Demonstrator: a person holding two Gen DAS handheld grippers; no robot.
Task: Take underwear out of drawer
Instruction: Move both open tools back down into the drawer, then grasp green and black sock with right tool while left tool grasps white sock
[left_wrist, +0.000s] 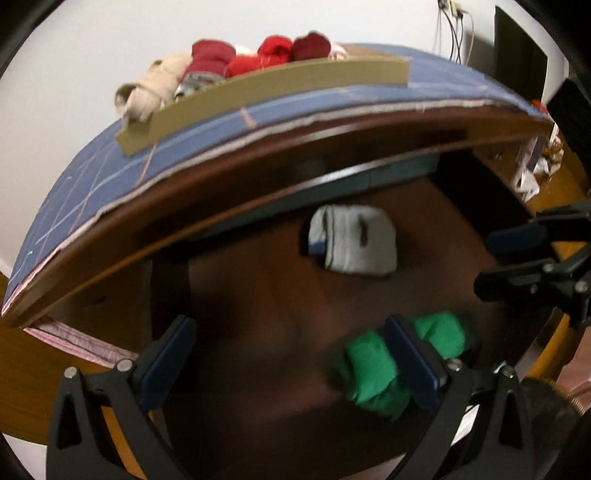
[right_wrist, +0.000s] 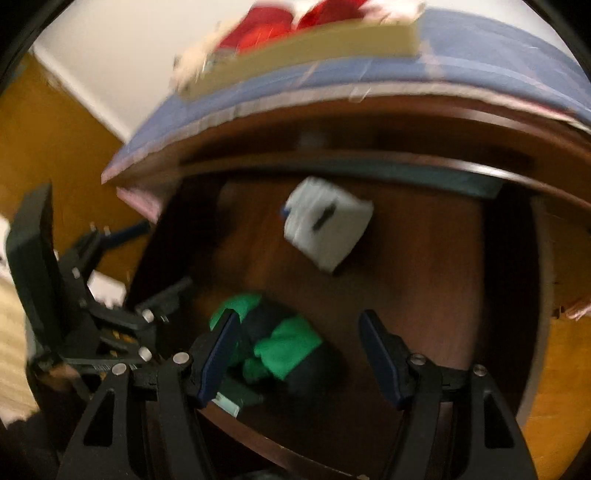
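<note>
Your left gripper (left_wrist: 291, 354) wide apart and empty above the open drawer (left_wrist: 258, 302), your right gripper (right_wrist: 299, 354) likewise wide, green underwear (right_wrist: 286, 350) on the drawer floor beneath them, white bundle (left_wrist: 352, 240) farther back.

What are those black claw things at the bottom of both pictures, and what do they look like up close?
They are two hand-held grippers. The left gripper and right gripper look alike: matte black plastic arms with triangular cut-outs, silver round pivot pins, and two flat fingers faced with dark blue pads. No cables or markings show on them.
</note>
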